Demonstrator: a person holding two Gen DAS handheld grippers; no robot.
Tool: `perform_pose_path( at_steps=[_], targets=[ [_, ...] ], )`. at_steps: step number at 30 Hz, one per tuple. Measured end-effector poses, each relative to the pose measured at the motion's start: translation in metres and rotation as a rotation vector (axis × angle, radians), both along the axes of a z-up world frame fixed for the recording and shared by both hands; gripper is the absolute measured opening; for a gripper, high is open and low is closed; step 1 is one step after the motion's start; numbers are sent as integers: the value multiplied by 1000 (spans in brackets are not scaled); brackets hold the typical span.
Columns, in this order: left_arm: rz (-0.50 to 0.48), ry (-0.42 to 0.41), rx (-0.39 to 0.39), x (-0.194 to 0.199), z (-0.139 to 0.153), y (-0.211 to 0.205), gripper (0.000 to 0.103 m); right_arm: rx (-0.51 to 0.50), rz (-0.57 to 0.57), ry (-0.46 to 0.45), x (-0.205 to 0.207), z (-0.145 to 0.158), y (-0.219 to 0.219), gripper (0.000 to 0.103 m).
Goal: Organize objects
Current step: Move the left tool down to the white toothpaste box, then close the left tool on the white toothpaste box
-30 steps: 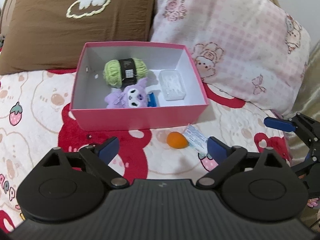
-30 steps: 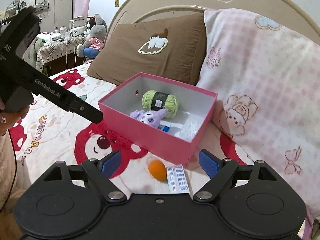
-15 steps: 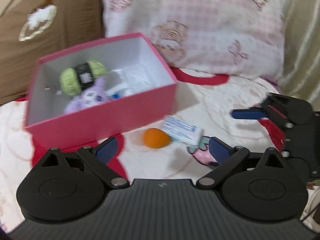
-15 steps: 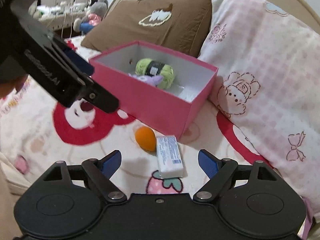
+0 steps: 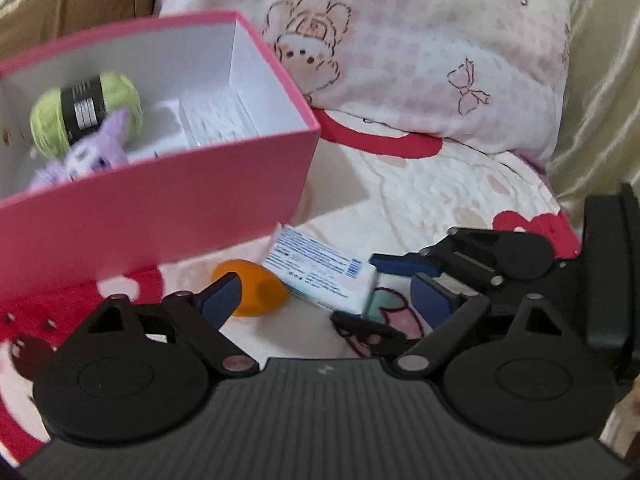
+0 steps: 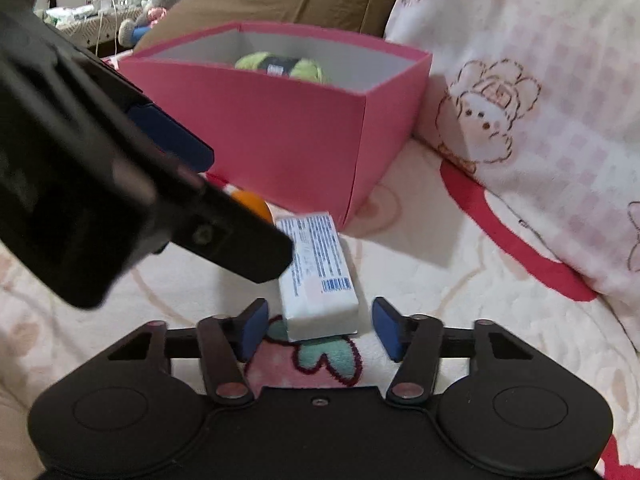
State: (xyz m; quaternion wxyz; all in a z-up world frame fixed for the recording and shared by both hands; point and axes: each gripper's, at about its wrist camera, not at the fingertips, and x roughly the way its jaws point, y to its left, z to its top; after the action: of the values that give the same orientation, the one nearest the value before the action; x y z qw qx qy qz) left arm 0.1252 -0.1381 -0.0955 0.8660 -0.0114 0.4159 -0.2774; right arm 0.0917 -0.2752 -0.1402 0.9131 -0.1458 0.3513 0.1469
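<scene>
On the bed, my sorting job stood partly done: the pink box (image 5: 168, 196) already held a green yarn ball (image 5: 86, 106), a purple plush toy (image 5: 94, 154) and a clear plastic case (image 5: 218, 120), while an orange egg-shaped piece (image 5: 260, 292) and a white printed packet (image 6: 318, 276) lay outside on the blanket (image 6: 460, 280), just in front of the box. By my reckoning those two were what remained. My right gripper (image 6: 318, 330) sat low over the blanket, fingers spread, the near end of the packet just ahead of the gap between them, gripping nothing. My left gripper (image 5: 326, 298) hovered beside it, also spread wide and empty, its left finger in front of the orange piece. From the right wrist view, it crossed the frame, hiding most of the orange piece.
</scene>
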Motion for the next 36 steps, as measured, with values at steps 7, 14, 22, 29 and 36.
perform_pose_path(
  at_steps=[7, 14, 22, 29, 36],
  targets=[
    [-40, 18, 7, -5, -9, -3, 72, 32, -4, -4, -10, -2, -3, 47],
    [-18, 45, -50, -7, -13, 4, 72, 76, 46, 48, -33, 5, -16, 46],
    [-26, 52, -75, -17, -30, 0, 72, 72, 120, 81, -59, 2, -28, 47],
    [0, 77, -84, -17, -43, -16, 64, 139, -105, 74, -50, 3, -55, 78],
    [32, 121, -97, -17, -42, -20, 37, 236, -106, 82, -53, 5, -57, 73]
  ],
)
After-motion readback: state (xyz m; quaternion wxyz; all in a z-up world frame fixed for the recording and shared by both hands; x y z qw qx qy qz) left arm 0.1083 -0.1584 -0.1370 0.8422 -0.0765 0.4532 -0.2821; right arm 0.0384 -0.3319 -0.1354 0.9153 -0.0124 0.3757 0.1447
